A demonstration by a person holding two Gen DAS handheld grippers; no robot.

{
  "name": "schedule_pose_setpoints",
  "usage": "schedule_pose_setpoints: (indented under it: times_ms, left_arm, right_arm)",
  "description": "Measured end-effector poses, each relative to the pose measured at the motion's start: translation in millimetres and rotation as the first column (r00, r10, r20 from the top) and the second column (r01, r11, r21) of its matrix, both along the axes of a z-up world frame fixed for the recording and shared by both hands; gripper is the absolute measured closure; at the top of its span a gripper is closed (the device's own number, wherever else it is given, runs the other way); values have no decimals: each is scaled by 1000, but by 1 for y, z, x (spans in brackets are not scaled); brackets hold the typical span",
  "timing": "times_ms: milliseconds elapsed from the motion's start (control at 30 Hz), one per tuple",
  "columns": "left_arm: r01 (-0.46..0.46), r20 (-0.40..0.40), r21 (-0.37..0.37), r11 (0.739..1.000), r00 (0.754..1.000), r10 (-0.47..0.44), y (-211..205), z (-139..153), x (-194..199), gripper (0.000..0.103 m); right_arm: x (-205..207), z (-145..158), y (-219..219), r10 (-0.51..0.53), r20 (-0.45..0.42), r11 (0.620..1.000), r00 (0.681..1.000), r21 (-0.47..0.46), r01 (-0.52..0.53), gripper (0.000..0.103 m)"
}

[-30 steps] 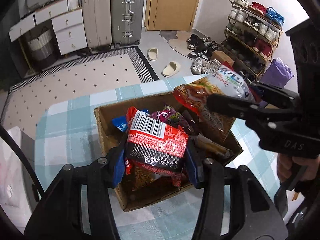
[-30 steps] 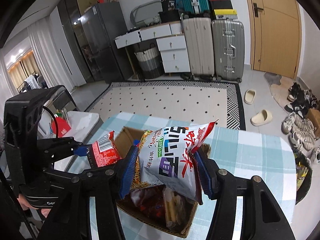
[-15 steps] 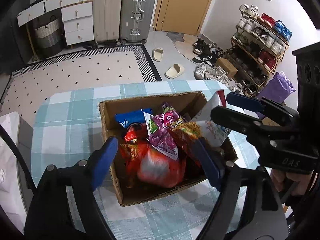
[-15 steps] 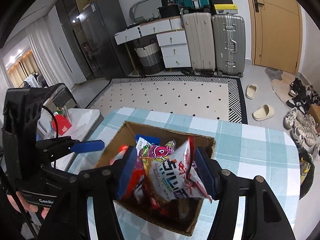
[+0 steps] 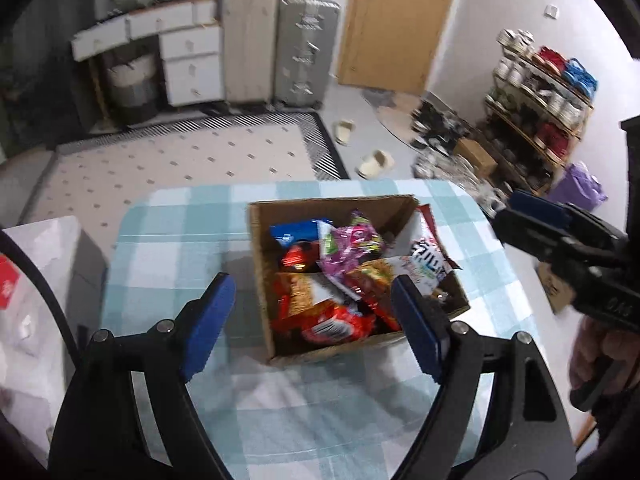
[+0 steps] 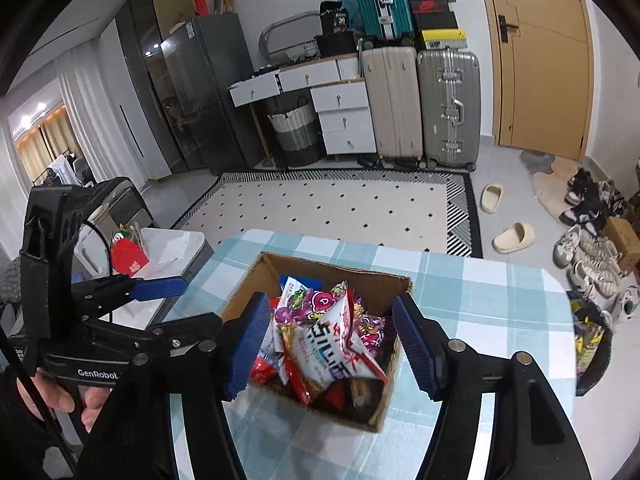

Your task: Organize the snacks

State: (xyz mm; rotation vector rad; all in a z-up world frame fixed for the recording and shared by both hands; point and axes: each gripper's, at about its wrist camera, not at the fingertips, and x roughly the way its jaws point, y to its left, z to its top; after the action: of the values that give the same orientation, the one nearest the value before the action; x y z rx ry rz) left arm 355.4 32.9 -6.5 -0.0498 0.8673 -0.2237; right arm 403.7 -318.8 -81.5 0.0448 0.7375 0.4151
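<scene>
An open cardboard box [image 5: 260, 276] [image 6: 248, 292] sits on a table with a blue-and-white checked cloth [image 5: 172, 248] [image 6: 480, 292]. It holds several snack packets: a red packet [image 5: 332, 326], a purple one [image 5: 352, 248] [image 6: 320, 304], a blue one [image 5: 292, 232] and a white-and-red packet [image 5: 428, 260] [image 6: 332, 356] lying on top. My left gripper [image 5: 312, 328] is open and empty above the box's near side. My right gripper [image 6: 328, 344] is open and empty above the box.
A white side table with a red carton [image 6: 130, 256] stands left of the table. Beyond are a patterned rug [image 6: 340, 204], suitcases [image 6: 448, 108], white drawers [image 6: 344, 116], a door [image 6: 540, 60], slippers [image 6: 514, 238] and a shoe rack [image 5: 540, 92].
Both grippers opened and let their packets fall into the box: the left dropped the red packet, the right the white-and-red one. Both have since pulled back from the box.
</scene>
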Motion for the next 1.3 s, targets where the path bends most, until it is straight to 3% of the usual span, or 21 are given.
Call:
schedule_pose_setpoints:
  times_ms: [167, 333, 467, 567, 600, 733, 967, 1067, 1300]
  left_arm:
    - [-69, 84, 23, 997, 994, 67, 11, 19, -41, 24]
    - [-82, 174, 39, 996, 982, 74, 17, 43, -82, 21]
    - [-68, 238, 52, 996, 970, 54, 16, 61, -117, 17]
    - [-69, 291, 44, 997, 955, 53, 18, 73, -149, 8]
    - [-75, 308, 45, 996, 949, 58, 18, 76, -159, 0]
    - [-83, 383, 47, 995, 922, 59, 23, 85, -204, 0]
    - [-86, 424, -24, 996, 902, 88, 43, 73, -264, 0]
    - [-108, 442, -21, 994, 891, 106, 51, 58, -280, 0]
    - [-149, 419, -6, 989, 897, 138, 62, 14, -284, 0]
  right_arm:
    - [-35, 16, -4, -2, 55, 1000, 998, -6, 3, 35]
    - [-76, 33, -11, 3, 108, 1000, 994, 18, -5, 34]
    - [-111, 45, -22, -5, 150, 998, 989, 63, -4, 23]
    - [-142, 54, -34, -23, 194, 995, 981, 102, 3, 19]
    - [-155, 56, -38, -31, 208, 994, 978, 113, 7, 18]
    - [-199, 57, -52, -63, 262, 988, 963, 152, 23, 6]
    - [-277, 42, -73, -136, 351, 976, 926, 206, 65, 1]
    - [-302, 27, -75, -148, 369, 980, 918, 177, 87, 1]
    - [-332, -24, -61, -110, 430, 994, 896, 75, 85, 0]
